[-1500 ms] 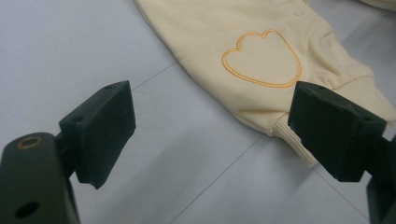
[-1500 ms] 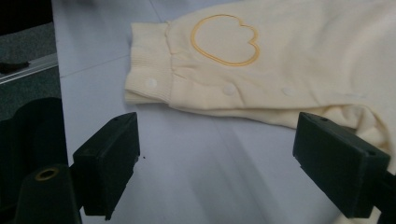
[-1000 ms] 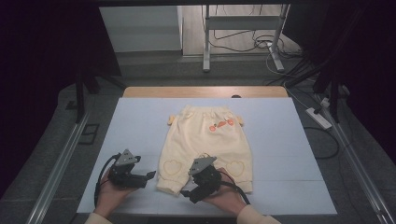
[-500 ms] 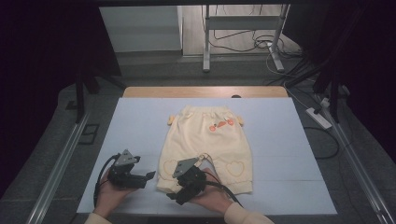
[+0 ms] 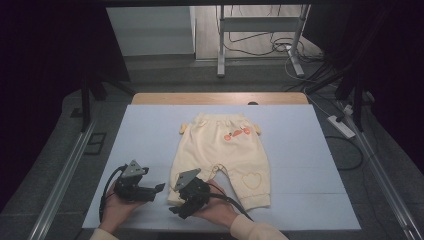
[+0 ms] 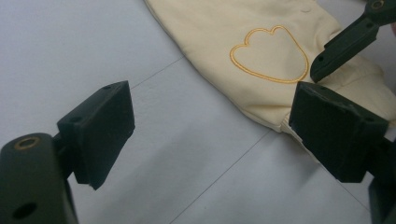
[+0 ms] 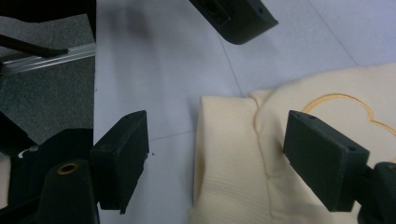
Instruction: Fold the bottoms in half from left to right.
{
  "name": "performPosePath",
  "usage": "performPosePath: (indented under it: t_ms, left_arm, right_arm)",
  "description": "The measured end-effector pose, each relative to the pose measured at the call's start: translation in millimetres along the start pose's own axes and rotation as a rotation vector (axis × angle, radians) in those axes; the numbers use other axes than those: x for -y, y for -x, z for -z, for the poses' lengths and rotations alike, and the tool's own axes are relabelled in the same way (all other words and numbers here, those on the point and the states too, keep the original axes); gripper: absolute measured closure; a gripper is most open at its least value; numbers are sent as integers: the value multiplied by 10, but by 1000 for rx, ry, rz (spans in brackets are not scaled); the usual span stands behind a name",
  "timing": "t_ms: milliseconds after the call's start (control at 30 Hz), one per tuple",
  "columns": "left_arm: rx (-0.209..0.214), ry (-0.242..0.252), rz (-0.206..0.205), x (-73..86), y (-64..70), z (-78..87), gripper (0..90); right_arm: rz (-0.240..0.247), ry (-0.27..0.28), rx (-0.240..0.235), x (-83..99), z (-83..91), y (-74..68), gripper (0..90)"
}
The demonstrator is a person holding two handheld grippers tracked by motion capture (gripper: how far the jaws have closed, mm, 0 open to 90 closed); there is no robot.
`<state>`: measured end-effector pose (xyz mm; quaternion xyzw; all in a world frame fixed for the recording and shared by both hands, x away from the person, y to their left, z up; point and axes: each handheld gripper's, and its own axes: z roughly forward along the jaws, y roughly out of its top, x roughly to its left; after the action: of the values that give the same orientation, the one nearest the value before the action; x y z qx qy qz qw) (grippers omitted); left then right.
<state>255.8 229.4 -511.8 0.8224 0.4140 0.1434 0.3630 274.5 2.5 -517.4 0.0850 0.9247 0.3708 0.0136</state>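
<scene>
A: Baby trousers [image 5: 223,155], pale yellow, lie flat on the light blue table mat [image 5: 150,130], waistband at the far side and both legs running toward the person. Taking the trousers as the landmark: where are the tools?

B: The right gripper [image 5: 176,207] sits at the cuff of the trousers' left-hand leg, at the near end of the garment, over its outer corner. The left gripper [image 5: 159,188] is just beside that same leg, off the cloth, over bare mat.

A: And the jaws?

B: Both pairs are spread wide, grasping nothing. In the right gripper view [image 7: 205,154] the ribbed cuff [image 7: 224,154] lies between the two black jaws, with part of a stitched orange heart outline [image 7: 345,105] just past it. I cannot tell from these views whether the jaws touch the cloth.

A: What does the left gripper view give?

B: The left gripper [image 6: 210,126] frames mostly mat; the trouser leg edge runs in from the upper right, with the heart outline [image 6: 270,53] on it. The far jaw of the other tool shows at the top right, just beside that heart.

A: Anything else on the trousers?

B: A second heart [image 5: 251,180] on the right-hand leg, a small orange print [image 5: 236,133] near the waistband, and a little tab [image 5: 183,129] sticking out at each hip. Beyond the waistband, the wooden table edge [image 5: 220,98] shows past the mat.
</scene>
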Motion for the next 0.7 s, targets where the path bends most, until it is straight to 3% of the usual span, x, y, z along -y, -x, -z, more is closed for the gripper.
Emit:
performPosePath:
  t_ms: [200,367,467,700]
  left_arm:
    - [2,0,4,5,-8,-2,140]
    - [1,-1,3,3,-7,1,140]
    - [3,-2,4,6,-8,-2,139]
    - [0,-1,7,8,-16,-1,139]
  right_arm:
    - [24,-65,41,37,-99,-21,261]
    - [53,-88,81,58,-111,-43,309]
    - [46,-80,110,72,-104,-34,419]
    - [54,-101,143,68,-72,-18,582]
